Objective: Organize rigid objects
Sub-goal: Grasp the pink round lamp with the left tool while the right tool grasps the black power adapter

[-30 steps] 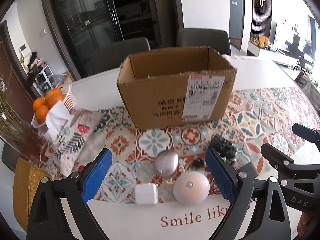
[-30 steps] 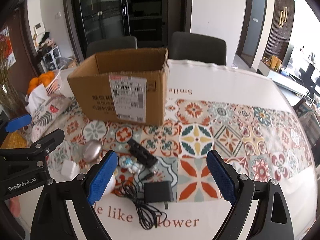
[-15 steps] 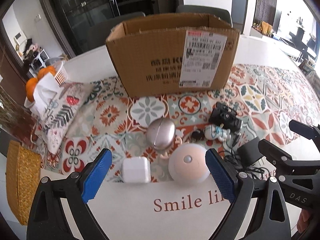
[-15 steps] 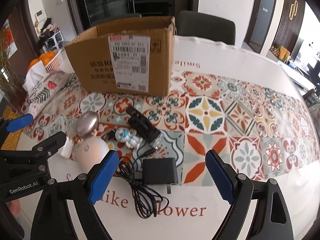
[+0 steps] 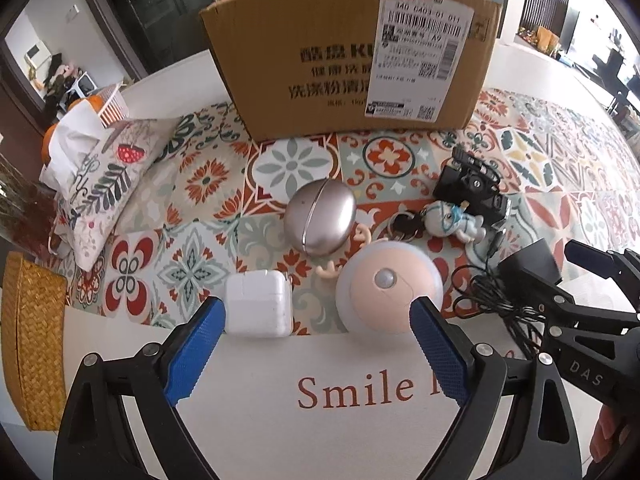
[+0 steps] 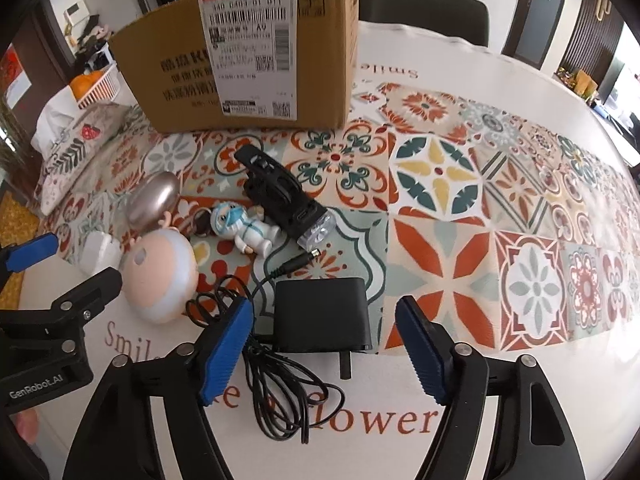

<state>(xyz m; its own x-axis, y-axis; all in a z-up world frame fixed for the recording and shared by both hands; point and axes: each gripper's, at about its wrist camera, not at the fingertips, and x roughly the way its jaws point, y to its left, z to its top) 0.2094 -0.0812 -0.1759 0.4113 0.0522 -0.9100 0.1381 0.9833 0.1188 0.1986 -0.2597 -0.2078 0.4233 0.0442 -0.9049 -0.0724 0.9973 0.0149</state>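
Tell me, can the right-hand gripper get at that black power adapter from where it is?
Probably yes: the right gripper hangs open just before the black adapter, nothing over it. Its jaws have just been closing; only its cable lies close.

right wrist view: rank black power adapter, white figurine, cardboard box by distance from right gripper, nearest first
1. black power adapter: between the open fingers of the right gripper, which have just been closing.
2. white figurine: beyond it, to the left.
3. cardboard box: farthest, at the back left.

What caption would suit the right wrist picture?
Right gripper, jaws just closing but empty, above a black power adapter near a cardboard box.
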